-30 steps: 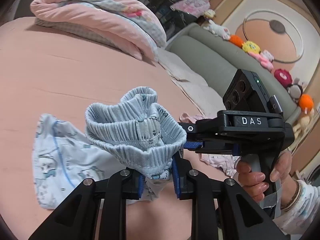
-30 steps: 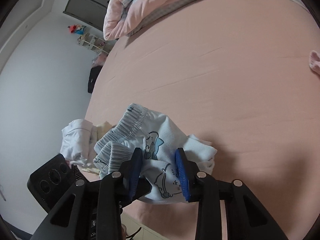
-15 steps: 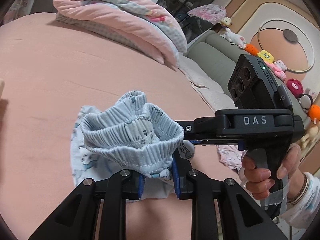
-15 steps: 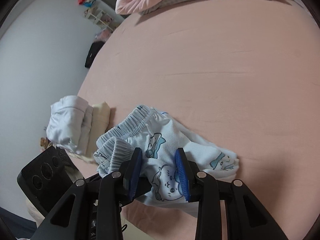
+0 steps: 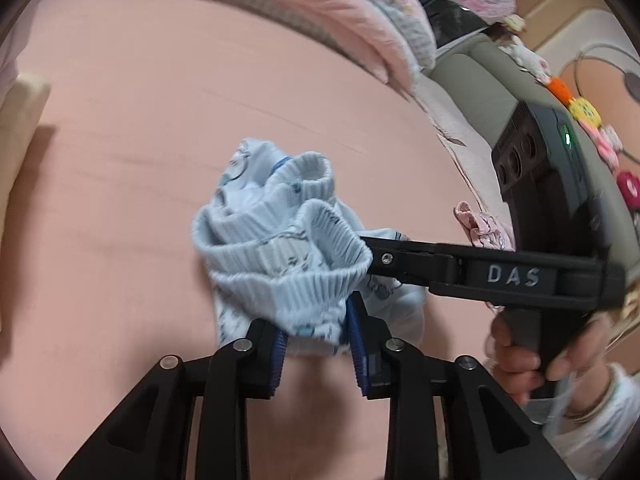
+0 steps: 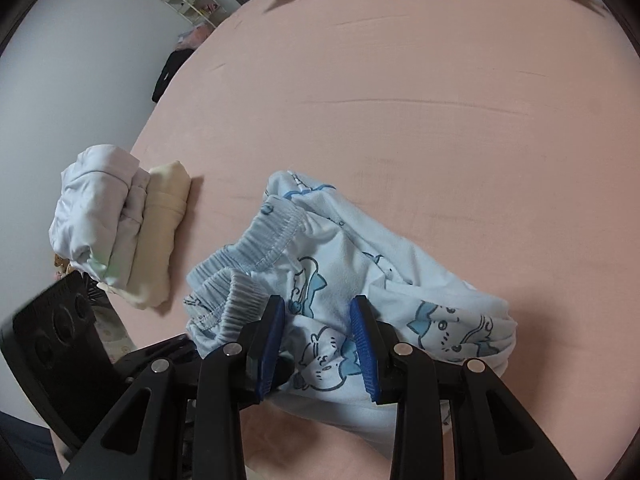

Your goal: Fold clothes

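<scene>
Light blue printed child's shorts (image 5: 280, 256) with a ribbed elastic waistband are bunched up over the pink bed. My left gripper (image 5: 316, 328) is shut on the waistband, which bulges up in front of the pads. My right gripper (image 6: 320, 332) is shut on the printed fabric (image 6: 360, 264) next to the waistband, and it shows from the side in the left wrist view (image 5: 384, 258), reaching into the bundle. The rest of the shorts (image 6: 460, 312) droops onto the sheet to the right.
A pile of folded white and cream clothes (image 6: 116, 228) lies at the bed's left edge. A pink quilt (image 5: 320, 12) is heaped at the far end. A small pink garment (image 5: 480, 228) lies to the right, near a grey sofa with plush toys (image 5: 580, 108).
Both grippers have carried the shorts toward the left side of the bed, closer to the folded pile. The shorts are more bunched, with less fabric trailing on the sheet.
</scene>
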`<state>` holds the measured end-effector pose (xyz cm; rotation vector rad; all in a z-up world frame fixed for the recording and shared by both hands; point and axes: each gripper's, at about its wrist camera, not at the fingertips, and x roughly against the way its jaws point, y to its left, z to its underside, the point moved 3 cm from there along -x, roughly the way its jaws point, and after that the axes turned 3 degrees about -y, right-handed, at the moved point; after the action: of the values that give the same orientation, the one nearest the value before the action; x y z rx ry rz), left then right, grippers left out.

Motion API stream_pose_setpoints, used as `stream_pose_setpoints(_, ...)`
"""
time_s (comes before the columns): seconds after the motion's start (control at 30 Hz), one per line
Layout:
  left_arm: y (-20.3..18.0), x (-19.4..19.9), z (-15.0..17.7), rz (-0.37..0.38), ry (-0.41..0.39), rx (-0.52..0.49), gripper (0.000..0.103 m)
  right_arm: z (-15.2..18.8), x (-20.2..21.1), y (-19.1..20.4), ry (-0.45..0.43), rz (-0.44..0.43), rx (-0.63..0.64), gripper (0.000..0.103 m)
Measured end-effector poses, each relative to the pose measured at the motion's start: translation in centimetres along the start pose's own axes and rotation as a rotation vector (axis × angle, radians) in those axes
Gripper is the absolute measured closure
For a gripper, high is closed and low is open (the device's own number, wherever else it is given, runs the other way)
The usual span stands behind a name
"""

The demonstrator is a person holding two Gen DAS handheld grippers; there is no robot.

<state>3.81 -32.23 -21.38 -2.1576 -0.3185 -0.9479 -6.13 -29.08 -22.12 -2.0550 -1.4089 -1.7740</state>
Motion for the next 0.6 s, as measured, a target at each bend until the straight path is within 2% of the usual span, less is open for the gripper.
stream_pose_setpoints(0.07,0.1,1.2,-0.2,-0.015,-0.007,0.008,0.068,0.0,0.1,-0.2,-0.005,-0.006,0.005,0.069)
stream_pose_setpoints(0.13,-0.1,2.3,-0.3,-0.030,-0.020,-0.009,0.055,0.1,0.2,-0.3,-0.008,-0.009,0.009,0.069)
stream_pose_setpoints(0.2,-0.4,3.1,-0.5,-0.042,-0.026,-0.023,0.036,0.1,0.2,-0.3,-0.008,-0.013,0.006,0.069)
stream_pose_setpoints(0.33,-0.4,3.5,-1.2,-0.035,-0.026,-0.029,0.030,0.4,0.2,-0.3,-0.014,-0.009,0.010,0.069)
stream_pose_setpoints(0.4,-0.2,2.8,-1.5,-0.069,-0.026,-0.048,0.030,0.3,0.3,-0.6,-0.011,-0.009,0.013,0.069)
stream_pose_setpoints(0.6,-1.1,0.8,-1.6,-0.128,0.002,-0.182,0.030,0.1,1.0,-1.4,-0.004,-0.033,-0.007,0.068)
